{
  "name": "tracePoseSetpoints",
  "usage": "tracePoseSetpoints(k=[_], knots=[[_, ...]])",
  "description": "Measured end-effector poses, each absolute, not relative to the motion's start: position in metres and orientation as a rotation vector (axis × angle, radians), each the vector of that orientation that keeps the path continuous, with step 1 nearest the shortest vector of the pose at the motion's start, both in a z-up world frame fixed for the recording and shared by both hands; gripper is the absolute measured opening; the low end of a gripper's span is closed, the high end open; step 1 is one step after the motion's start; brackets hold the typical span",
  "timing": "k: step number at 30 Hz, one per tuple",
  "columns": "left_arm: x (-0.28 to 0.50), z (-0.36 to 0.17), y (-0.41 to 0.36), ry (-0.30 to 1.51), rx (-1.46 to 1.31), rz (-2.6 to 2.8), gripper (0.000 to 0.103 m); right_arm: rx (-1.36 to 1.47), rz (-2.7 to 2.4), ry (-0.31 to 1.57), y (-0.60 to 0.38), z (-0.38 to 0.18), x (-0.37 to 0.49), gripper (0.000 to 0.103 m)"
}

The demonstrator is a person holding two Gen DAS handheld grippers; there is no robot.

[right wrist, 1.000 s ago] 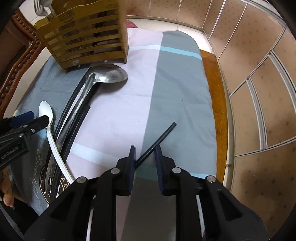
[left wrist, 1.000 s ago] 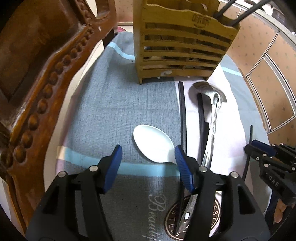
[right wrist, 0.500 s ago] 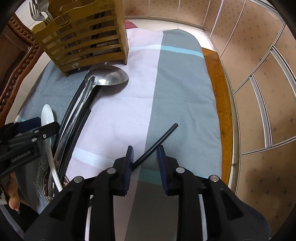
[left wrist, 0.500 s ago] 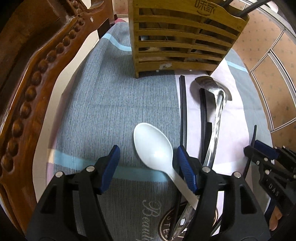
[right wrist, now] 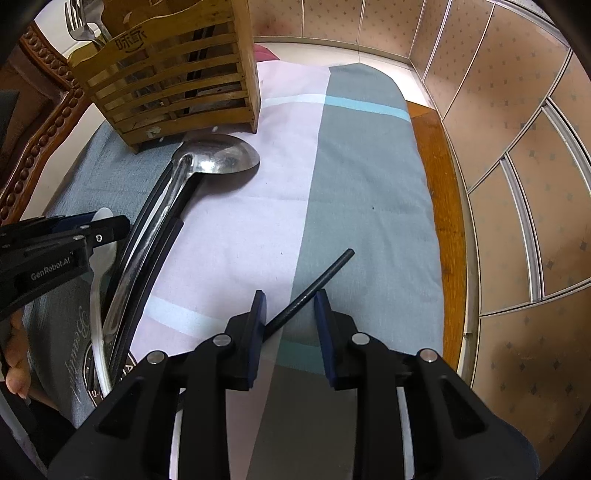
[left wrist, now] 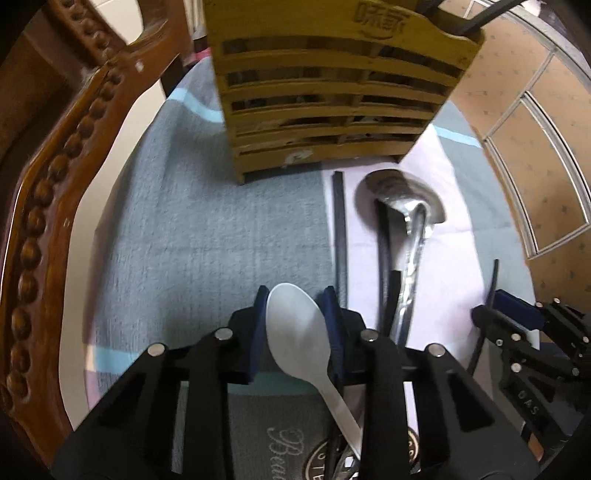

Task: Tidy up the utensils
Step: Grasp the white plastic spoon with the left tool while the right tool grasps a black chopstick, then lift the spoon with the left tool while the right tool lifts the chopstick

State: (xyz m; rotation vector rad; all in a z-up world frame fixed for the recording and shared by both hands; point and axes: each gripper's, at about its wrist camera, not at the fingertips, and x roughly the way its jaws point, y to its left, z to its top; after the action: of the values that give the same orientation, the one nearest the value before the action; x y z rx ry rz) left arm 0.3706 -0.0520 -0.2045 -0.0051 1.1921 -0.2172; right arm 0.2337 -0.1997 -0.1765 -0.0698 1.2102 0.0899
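Observation:
A white plastic spoon (left wrist: 299,332) lies on the grey cloth, its handle running back under my left gripper (left wrist: 295,291). The left jaws are closing and the blue pads (left wrist: 258,325) press both sides of the spoon's bowl. A slatted wooden utensil holder (left wrist: 332,92) stands straight ahead. A steel ladle (left wrist: 406,199) and black chopsticks (left wrist: 340,229) lie to the right of the spoon. My right gripper (right wrist: 290,295) stands open over a single black chopstick (right wrist: 325,273), which slants on the cloth between its pads and touches only the left one.
A carved wooden chair back (left wrist: 55,184) rises along the left. Forks (right wrist: 79,22) stand in the holder (right wrist: 177,85). The bare wooden table edge (right wrist: 432,177) runs down the right of the cloth, with a tiled wall (right wrist: 517,147) beyond it. A person's fingers (right wrist: 14,373) show at lower left.
My left gripper slid forward over the white spoon and its jaws closed from wide open onto the bowl. The right gripper stayed put, its jaws a little wider than before.

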Motion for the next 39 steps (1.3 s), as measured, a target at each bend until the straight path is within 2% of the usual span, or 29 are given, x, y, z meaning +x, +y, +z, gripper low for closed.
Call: tracePoseSetpoints(k=[2, 3, 5, 18, 22, 29, 39], knots=[[0.372, -0.201, -0.056, 1.177, 0.002, -0.237, 0.029, -0.071, 0.094, 1.206, -0.2, -0.177, 0.233, 0.028], [0.372, -0.198, -0.058, 1.172, 0.003, -0.248, 0.023, -0.071, 0.095, 1.205, -0.2, -0.176, 0.232, 0.028], [0.366, -0.193, -0.057, 1.162, 0.013, -0.267, 0.021, -0.071, 0.096, 1.205, -0.2, -0.176, 0.231, 0.028], [0.355, -0.199, -0.046, 1.179, 0.027, -0.236, 0.019, -0.059, 0.104, 1.223, -0.201, -0.175, 0.232, 0.029], [0.351, -0.198, -0.039, 1.177, 0.01, -0.237, 0.019, 0.037, 0.113, 1.252, -0.214, -0.173, 0.237, 0.032], [0.342, -0.199, -0.023, 1.193, 0.0, -0.204, 0.031, 0.122, 0.102, 1.269, -0.23, -0.161, 0.242, 0.034], [0.337, -0.198, -0.006, 1.205, -0.019, -0.193, 0.031, 0.129, 0.041, 1.314, -0.221, -0.17, 0.255, 0.034]])
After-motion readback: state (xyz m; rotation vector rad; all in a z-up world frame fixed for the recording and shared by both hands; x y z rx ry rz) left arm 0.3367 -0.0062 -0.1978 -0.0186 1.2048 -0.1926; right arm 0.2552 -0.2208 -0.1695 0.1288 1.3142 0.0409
